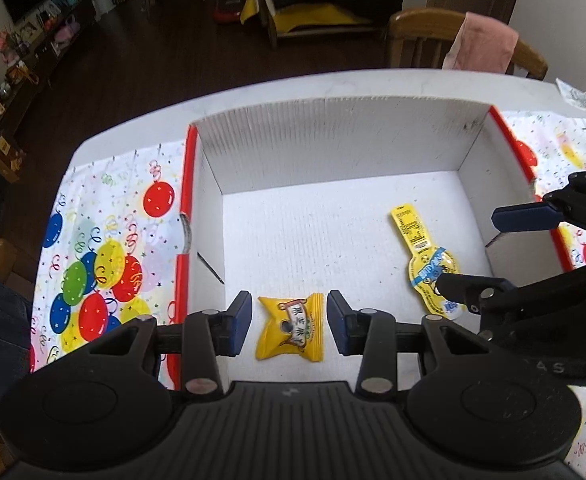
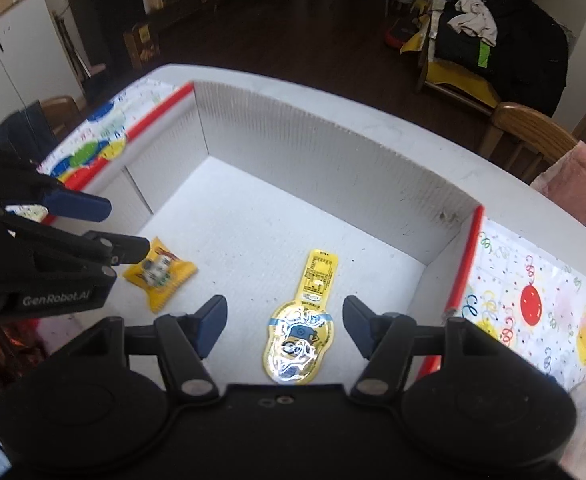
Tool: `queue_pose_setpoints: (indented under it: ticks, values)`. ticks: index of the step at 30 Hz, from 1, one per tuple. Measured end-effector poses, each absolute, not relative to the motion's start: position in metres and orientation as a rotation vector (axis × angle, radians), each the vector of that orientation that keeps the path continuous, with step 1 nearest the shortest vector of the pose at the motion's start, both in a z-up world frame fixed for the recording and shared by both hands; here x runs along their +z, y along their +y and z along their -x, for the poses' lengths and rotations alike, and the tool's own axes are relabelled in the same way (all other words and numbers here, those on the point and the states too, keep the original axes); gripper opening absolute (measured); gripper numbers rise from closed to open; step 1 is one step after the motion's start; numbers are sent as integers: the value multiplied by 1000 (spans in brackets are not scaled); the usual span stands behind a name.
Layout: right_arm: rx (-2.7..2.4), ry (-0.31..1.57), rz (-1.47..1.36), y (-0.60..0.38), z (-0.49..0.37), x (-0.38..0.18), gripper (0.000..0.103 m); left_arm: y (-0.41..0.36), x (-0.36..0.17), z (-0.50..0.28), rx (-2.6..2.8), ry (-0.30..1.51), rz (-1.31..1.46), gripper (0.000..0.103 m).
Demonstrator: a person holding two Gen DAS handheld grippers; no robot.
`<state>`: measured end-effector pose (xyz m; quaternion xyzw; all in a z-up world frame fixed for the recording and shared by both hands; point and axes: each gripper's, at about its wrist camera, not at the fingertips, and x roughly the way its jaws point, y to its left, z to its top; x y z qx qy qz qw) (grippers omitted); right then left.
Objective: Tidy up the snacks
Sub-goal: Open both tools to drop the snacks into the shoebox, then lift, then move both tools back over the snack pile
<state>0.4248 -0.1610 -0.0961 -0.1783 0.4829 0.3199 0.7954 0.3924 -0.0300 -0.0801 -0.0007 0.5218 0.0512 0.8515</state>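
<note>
Both grippers are matte black plastic: a ribbed central body flanked by two round domed housings. The left gripper (image 1: 289, 322) and right gripper (image 2: 285, 326) carry dark blue fingers (image 1: 240, 322), silver pivot screws, and white "GenRobot.AI" lettering.

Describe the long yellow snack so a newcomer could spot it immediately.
Find the white cardboard box on the balloon-print tablecloth. Two yellow snacks lie on its floor. Unlike the square pillow packet, the paddle-shaped snack has a narrow handle and a goggled cartoon face.
</note>
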Motion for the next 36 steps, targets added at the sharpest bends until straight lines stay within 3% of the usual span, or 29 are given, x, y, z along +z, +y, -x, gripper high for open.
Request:
queue_pose_setpoints:
  ticks: [21, 27, 36]
  values:
    - [664, 894, 186, -189, -342, -25, 79, -29, -15, -296, 21, 893, 25, 40]
    - [672, 855, 141, -191, -308, -12, 85, -24, -3, -261, 10, 839, 26, 51]
    - [661, 813, 90, -197, -266, -1, 91, -22, 12, -214, -29, 775, 17, 57]
